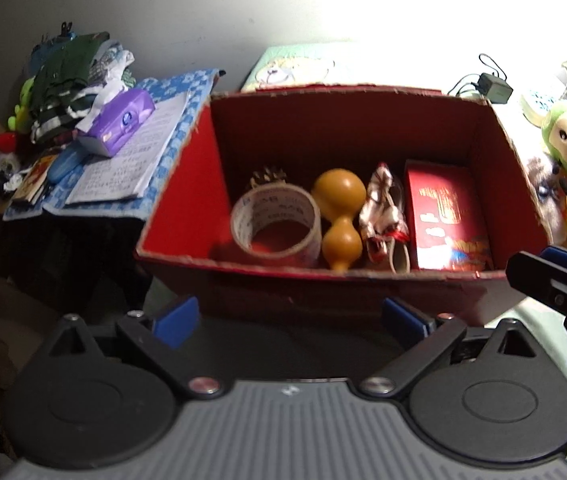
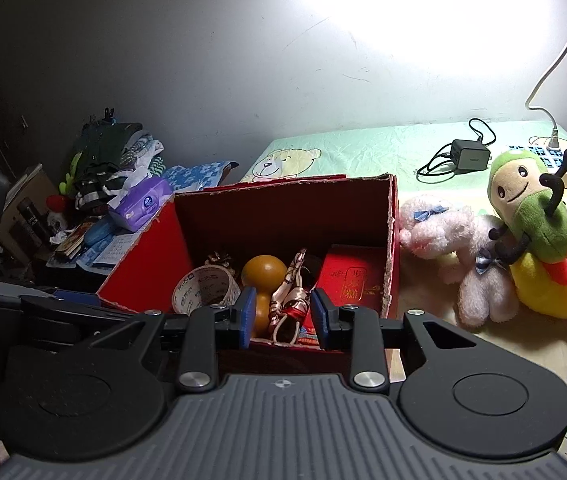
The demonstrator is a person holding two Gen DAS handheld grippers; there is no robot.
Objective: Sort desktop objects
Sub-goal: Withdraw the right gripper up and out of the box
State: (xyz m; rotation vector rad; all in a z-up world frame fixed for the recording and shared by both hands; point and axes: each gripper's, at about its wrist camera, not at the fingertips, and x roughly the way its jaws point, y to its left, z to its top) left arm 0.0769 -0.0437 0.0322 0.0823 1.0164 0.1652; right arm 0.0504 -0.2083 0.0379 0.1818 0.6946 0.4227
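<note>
A red cardboard box (image 1: 181,184) stands open on the bed; it also shows in the right wrist view (image 2: 143,256). Inside lie a tape roll (image 1: 275,220), a yellow gourd (image 1: 339,216), a patterned ribbon bundle (image 1: 383,212), a pine cone (image 1: 267,176) and a red packet box (image 1: 447,220). My left gripper (image 1: 289,320) is open wide and empty, just before the box's near wall. My right gripper (image 2: 283,316) is open and empty, at the box's near rim; the ribbon bundle (image 2: 291,300) shows between its fingers but lies inside the box.
A green and yellow plush toy (image 2: 535,232) and a pink plush (image 2: 455,248) lie right of the box. A charger (image 2: 469,156) and a power strip (image 2: 563,160) sit at the back. A cluttered side table with a purple tissue pack (image 1: 119,120), papers and clothes stands left.
</note>
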